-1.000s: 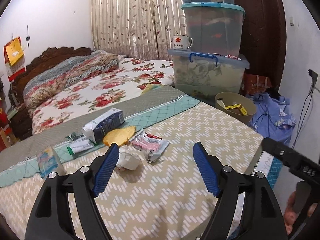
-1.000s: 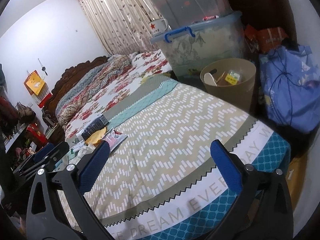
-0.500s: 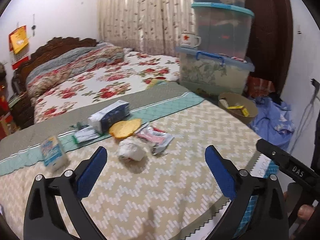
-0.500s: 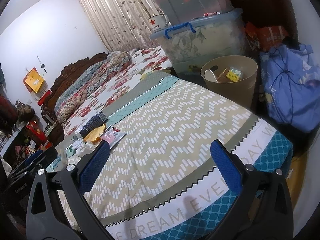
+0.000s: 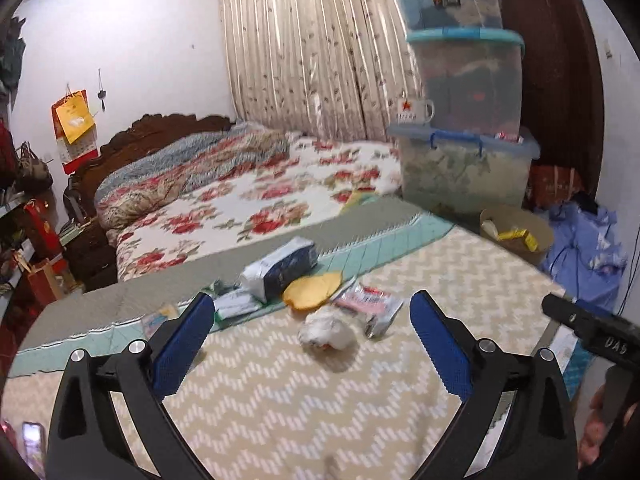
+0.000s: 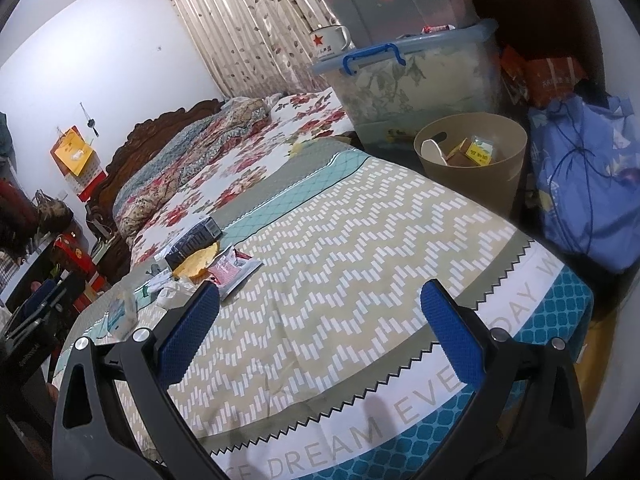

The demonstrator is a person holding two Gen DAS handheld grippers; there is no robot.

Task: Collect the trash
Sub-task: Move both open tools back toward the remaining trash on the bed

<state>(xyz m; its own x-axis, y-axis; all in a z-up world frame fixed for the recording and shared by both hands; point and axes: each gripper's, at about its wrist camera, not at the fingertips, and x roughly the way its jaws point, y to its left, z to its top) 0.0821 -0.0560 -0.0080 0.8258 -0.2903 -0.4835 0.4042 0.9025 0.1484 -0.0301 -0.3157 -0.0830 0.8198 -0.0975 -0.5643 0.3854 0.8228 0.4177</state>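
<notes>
- a crumpled white wad of tissue or plastic (image 5: pixel 326 330) lies on the zigzag-patterned bedspread (image 5: pixel 304 408), ahead of the left gripper (image 5: pixel 312 344) and roughly centred between its two blue fingers (image 5: pixel 182 346), but beyond their tips and not touched.
- just past the wad, toward the right finger, lies a pink and red wrapper (image 5: pixel 370 306); touching its far left side is a flat orange-yellow piece (image 5: pixel 312 290).
- further out sits a white and blue packet (image 5: pixel 280 270), lying on its side at the edge of the teal band of the cover.
- toward the left finger lies a small white and green packet (image 5: pixel 236 302), and partly hidden behind that finger a pale blue packet (image 5: pixel 158 318).
- the left gripper's jaws stand wide apart with nothing between the pads.
- the right gripper (image 6: pixel 320 330) also has its jaws spread wide and holds nothing; only bare bedspread shows between its fingers.
- in the right wrist view the same litter sits beyond the tip of the left-hand finger, the pink wrapper (image 6: pixel 234 270) nearest it.
- a tan waste bin (image 6: pixel 472 162) stands on the floor off the far corner of the bed, well beyond the right-hand finger; it already holds yellow boxes and a white scrap.
- behind the bin are stacked clear storage boxes (image 6: pixel 404 76) with a white enamel mug (image 6: pixel 330 42) on the lowest lid.
- to the right of the bin lies a heap of blue cloth (image 6: pixel 588 184).
- further up the bed is a floral quilt (image 5: pixel 256 196), then a dark carved headboard (image 5: pixel 160 136) and patterned curtains (image 5: pixel 312 48).
</notes>
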